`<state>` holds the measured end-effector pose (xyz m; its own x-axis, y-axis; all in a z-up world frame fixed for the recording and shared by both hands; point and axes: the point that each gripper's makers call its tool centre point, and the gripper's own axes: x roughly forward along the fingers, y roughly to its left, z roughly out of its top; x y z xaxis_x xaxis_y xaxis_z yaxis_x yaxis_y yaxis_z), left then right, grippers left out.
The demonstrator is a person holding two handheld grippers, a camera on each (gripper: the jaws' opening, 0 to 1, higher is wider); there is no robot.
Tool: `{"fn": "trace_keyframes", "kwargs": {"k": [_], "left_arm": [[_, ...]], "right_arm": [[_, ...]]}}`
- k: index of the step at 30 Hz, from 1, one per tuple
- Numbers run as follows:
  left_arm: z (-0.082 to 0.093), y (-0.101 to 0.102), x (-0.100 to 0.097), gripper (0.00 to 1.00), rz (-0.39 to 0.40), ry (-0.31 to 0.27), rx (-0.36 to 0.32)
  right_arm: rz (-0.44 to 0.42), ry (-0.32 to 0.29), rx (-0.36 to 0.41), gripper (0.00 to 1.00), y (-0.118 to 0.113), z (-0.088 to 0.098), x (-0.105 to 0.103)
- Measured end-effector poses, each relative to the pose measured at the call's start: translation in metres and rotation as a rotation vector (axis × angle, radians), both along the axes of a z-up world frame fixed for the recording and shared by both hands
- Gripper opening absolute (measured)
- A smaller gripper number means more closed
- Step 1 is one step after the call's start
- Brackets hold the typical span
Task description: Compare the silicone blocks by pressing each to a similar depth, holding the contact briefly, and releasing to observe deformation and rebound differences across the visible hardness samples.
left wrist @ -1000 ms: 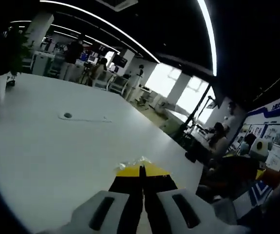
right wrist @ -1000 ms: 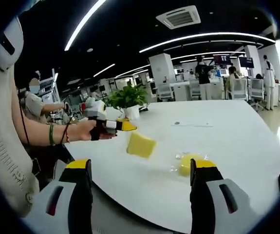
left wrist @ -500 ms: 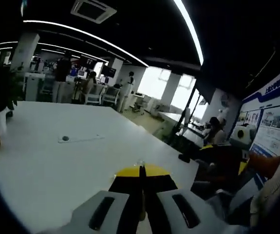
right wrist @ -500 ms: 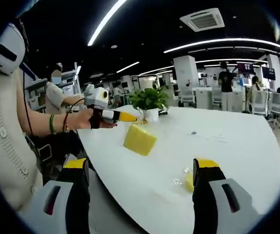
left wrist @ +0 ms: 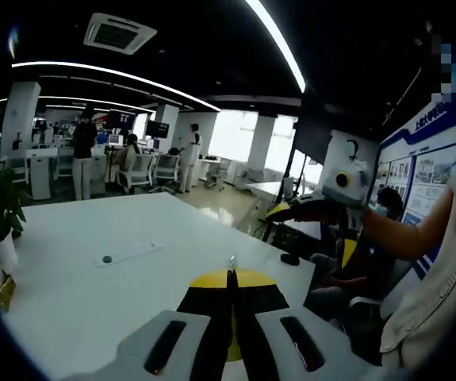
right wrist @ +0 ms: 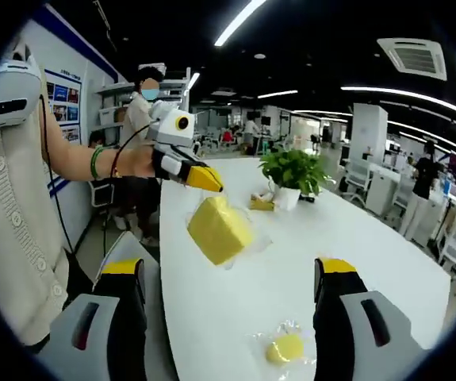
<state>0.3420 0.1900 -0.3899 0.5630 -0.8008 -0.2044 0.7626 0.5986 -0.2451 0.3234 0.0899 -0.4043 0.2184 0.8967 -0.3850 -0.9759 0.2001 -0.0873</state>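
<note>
Hanging in the air in the middle of the right gripper view, a yellow silicone block (right wrist: 218, 230) sits inside a clear plastic bag (right wrist: 253, 236), and the yellow tips of the left hand-held gripper (right wrist: 210, 182) pinch the top of that bag just above the block. The block is lifted up off the white desk (right wrist: 235, 317) and is tilted, with one corner pointing down. A person's hand (right wrist: 136, 161) in the upper left of this view holds that gripper, and there is a green band on the wrist. In the left gripper view, the same left hand-held gripper (left wrist: 230, 278) rises from the bottom middle with its two jaws pressed together, and a tiny bit of clear plastic pokes up between the tips. The right hand-held gripper (right wrist: 231, 270) shows its two jaws at the bottom of the right gripper view, spread wide apart with nothing between them. You can see it too at the right of the left gripper view (left wrist: 285, 211), held up in the air by the person's other hand. A small round yellow silicone piece (right wrist: 283, 348) in its own clear wrap lies on the desk at the bottom of the right gripper view, between the wide jaws and closer to the right one. A green potted plant (right wrist: 292, 176) stands on the desk farther back, right of the middle, with a small yellow thing just beside its pot.
</note>
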Motion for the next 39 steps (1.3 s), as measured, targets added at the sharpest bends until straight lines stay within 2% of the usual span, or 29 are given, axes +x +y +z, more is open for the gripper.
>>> {"fn": "trace_keyframes", "kwargs": {"k": [2, 5, 9, 11, 19, 21, 22, 26, 30, 33, 36, 39], "left_arm": [[0.006, 0.004, 0.002, 0.00, -0.005, -0.006, 0.000], [0.009, -0.008, -0.006, 0.00, -0.018, -0.010, 0.018], [0.011, -0.016, -0.011, 0.00, -0.045, -0.012, 0.030], [0.010, -0.022, -0.013, 0.00, -0.059, -0.008, 0.031], [0.009, -0.040, -0.011, 0.00, -0.111, -0.007, 0.038], [0.011, -0.041, -0.008, 0.00, -0.126, -0.009, 0.033], [0.011, -0.042, -0.007, 0.00, -0.134, -0.008, 0.031], [0.014, -0.035, 0.004, 0.00, -0.163, -0.018, 0.034], [0.018, -0.040, 0.002, 0.00, -0.200, -0.033, 0.029], [0.018, -0.038, 0.003, 0.00, -0.211, -0.045, 0.044], [0.020, -0.031, 0.006, 0.00, -0.214, -0.051, 0.041], [0.020, -0.033, 0.004, 0.00, -0.213, -0.057, 0.048]], "right_arm": [[0.033, 0.001, -0.022, 0.82, 0.008, 0.004, 0.003], [0.099, -0.032, -0.065, 0.80, 0.025, 0.011, 0.004], [0.163, -0.026, -0.098, 0.78, 0.042, 0.010, 0.007], [0.198, -0.019, -0.147, 0.78, 0.053, 0.003, 0.007], [0.291, 0.022, -0.253, 0.76, 0.078, -0.028, 0.005], [0.314, 0.042, -0.277, 0.73, 0.082, -0.035, 0.006], [0.324, 0.050, -0.283, 0.72, 0.085, -0.038, 0.013], [0.345, 0.076, -0.307, 0.66, 0.090, -0.046, 0.016], [0.360, 0.109, -0.335, 0.62, 0.092, -0.056, 0.015], [0.390, 0.133, -0.340, 0.53, 0.091, -0.058, 0.009], [0.411, 0.150, -0.344, 0.39, 0.090, -0.057, 0.006], [0.423, 0.156, -0.334, 0.37, 0.091, -0.055, 0.002]]}}
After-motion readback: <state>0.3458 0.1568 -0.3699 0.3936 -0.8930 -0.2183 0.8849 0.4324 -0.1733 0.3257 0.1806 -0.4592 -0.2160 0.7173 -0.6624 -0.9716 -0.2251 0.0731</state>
